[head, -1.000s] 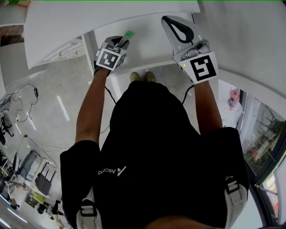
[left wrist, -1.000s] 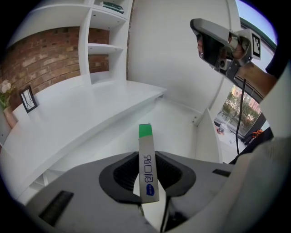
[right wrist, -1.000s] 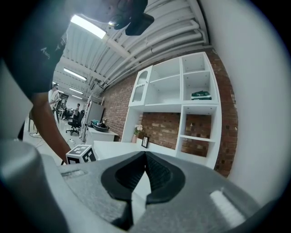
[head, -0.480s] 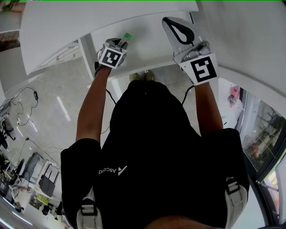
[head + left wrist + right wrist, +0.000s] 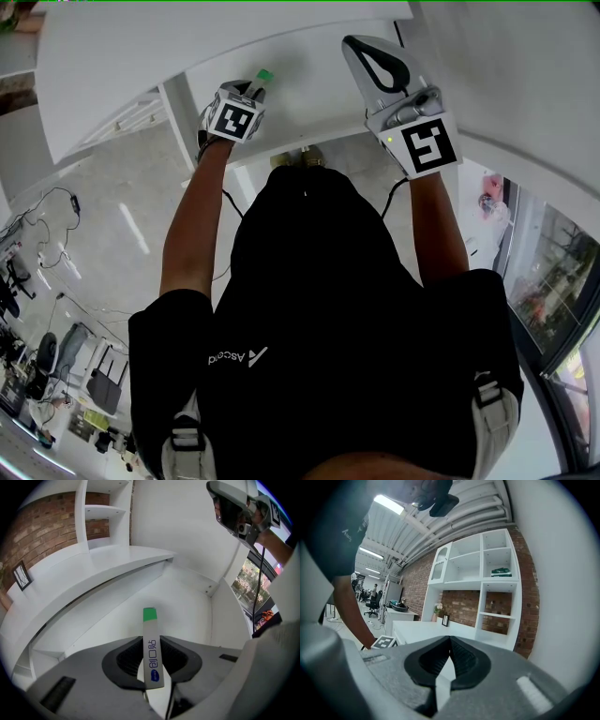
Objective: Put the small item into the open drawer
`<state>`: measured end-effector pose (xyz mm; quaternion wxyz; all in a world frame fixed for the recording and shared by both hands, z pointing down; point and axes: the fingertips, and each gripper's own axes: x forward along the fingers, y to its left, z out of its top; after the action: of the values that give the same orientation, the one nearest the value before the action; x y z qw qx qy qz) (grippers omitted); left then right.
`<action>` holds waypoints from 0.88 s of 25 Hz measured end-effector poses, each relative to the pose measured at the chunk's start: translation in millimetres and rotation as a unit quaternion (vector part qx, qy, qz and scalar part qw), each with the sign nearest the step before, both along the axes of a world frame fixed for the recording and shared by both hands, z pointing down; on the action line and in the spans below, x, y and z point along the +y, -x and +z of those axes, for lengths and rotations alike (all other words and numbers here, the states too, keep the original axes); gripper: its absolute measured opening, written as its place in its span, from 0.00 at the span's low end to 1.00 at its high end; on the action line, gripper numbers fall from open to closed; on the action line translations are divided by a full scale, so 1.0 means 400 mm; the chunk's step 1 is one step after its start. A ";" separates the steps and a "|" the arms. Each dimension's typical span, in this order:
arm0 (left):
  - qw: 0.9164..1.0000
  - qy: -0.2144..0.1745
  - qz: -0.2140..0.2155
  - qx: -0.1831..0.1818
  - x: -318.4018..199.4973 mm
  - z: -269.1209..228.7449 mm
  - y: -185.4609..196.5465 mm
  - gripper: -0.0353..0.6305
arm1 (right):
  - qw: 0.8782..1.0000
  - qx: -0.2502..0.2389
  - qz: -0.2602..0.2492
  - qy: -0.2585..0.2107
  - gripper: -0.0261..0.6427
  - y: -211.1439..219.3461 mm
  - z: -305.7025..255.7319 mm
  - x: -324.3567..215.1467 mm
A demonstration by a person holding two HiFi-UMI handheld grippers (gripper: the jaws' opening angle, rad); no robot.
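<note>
A small white strip with a green tip is clamped upright between the pads of my left gripper, which is shut on it. It hangs over the white inside of the open drawer. In the head view the left gripper holds the strip above the drawer, under the white desk top. My right gripper is raised to the right of the drawer with its jaws together and nothing in them; in its own view the right gripper points at a far wall.
A curved white desk edge and white shelves stand against a brick wall, with a small picture frame at the left. The drawer's right wall is close. Cables lie on the grey floor.
The left gripper with the strip has shifted only slightly over the drawer. The right gripper has stayed almost where it was.
</note>
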<state>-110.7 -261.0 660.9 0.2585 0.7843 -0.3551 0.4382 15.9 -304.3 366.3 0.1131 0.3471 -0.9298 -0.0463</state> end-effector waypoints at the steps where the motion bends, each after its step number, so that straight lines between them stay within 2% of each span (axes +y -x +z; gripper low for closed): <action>1: 1.000 0.001 -0.001 -0.001 0.000 0.002 0.001 0.19 | 1.000 0.000 0.000 0.000 0.04 0.000 0.001 0.000; 13: 1.000 -0.003 -0.007 0.005 0.002 0.002 0.010 0.23 | 1.000 0.001 0.002 0.002 0.04 -0.003 0.003 0.002; 19: 1.000 -0.018 -0.013 0.010 0.000 -0.032 0.009 0.24 | 1.000 -0.002 -0.002 0.000 0.04 -0.004 -0.001 0.006; 22: 0.999 -0.039 -0.008 0.015 -0.008 -0.080 0.006 0.24 | 1.000 -0.004 -0.006 -0.002 0.04 -0.001 -0.008 0.010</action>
<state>-113.3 -264.0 629.1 0.2365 0.7972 -0.3747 0.4101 16.3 -300.5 363.3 0.1087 0.3421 -0.9322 -0.0472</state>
